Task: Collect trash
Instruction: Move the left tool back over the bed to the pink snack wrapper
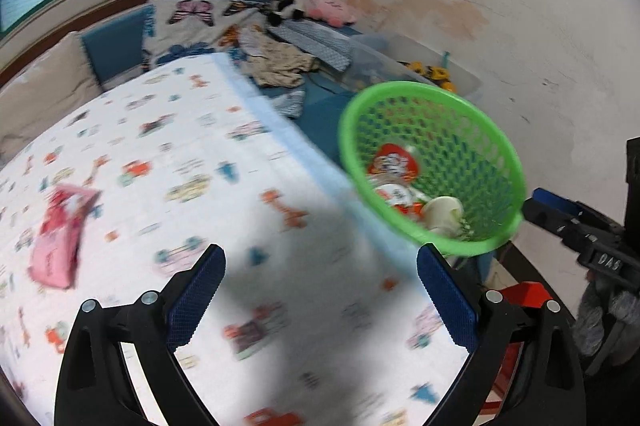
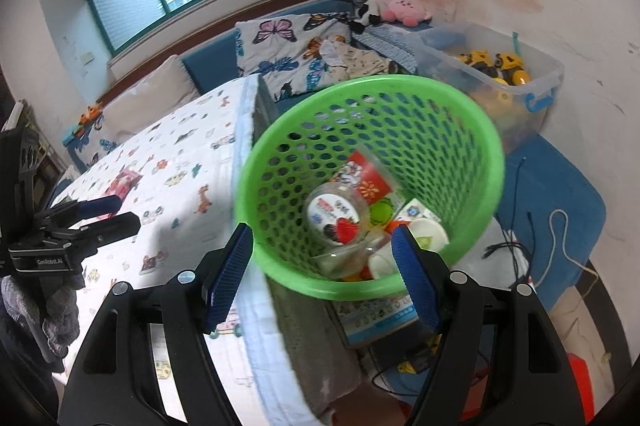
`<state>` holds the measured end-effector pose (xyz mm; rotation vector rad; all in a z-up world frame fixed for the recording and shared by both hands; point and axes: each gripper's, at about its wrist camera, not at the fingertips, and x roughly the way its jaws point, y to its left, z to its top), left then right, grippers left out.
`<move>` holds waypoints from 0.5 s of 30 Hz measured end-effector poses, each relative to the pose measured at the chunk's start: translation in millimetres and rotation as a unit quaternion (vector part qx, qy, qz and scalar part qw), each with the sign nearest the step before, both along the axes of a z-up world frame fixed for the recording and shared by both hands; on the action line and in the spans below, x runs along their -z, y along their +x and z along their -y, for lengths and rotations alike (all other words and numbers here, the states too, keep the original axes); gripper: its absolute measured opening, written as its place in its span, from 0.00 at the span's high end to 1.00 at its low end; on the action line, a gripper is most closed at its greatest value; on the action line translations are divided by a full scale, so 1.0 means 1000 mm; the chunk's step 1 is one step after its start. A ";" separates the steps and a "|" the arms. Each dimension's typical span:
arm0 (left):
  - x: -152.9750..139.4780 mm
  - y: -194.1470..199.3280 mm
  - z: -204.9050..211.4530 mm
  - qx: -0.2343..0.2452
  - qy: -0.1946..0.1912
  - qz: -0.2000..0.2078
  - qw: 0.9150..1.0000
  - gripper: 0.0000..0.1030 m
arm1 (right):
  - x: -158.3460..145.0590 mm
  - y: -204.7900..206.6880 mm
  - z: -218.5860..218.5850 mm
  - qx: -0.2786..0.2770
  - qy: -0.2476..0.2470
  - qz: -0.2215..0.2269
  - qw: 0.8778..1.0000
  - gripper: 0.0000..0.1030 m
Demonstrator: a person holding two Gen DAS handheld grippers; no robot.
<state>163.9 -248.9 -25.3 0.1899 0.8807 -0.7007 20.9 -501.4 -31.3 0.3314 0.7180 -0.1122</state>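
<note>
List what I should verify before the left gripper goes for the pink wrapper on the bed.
1. Left gripper open and empty: ok.
2. Pink wrapper lying free on the printed sheet, nothing on top of it: ok.
3. Wrapper lined up between the left fingers: not ok, it lies far off to the left of them.
4. Right gripper has the green basket: ok, the near rim runs between its fingers and the basket hangs past the bed edge.
5. Room left in the basket: ok, the trash only covers the bottom.
6. Left wrist view sharp enough to aim: not ok, it is blurred.
</note>
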 end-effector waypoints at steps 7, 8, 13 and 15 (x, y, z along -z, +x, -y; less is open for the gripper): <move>0.006 0.017 -0.068 -0.067 0.007 0.004 0.998 0.09 | -0.002 0.016 -0.027 -0.027 -0.001 0.000 1.000 0.30; 0.007 0.021 -0.078 -0.078 0.008 0.004 0.997 0.09 | -0.003 0.019 -0.033 -0.033 -0.003 -0.001 0.999 0.30; 0.009 0.043 -0.122 -0.124 0.017 0.013 0.992 0.09 | -0.004 0.033 -0.060 -0.060 -0.007 -0.003 0.998 0.30; 0.009 0.052 -0.136 -0.143 0.026 0.023 0.989 0.09 | -0.004 0.038 -0.069 -0.069 -0.007 -0.004 0.998 0.30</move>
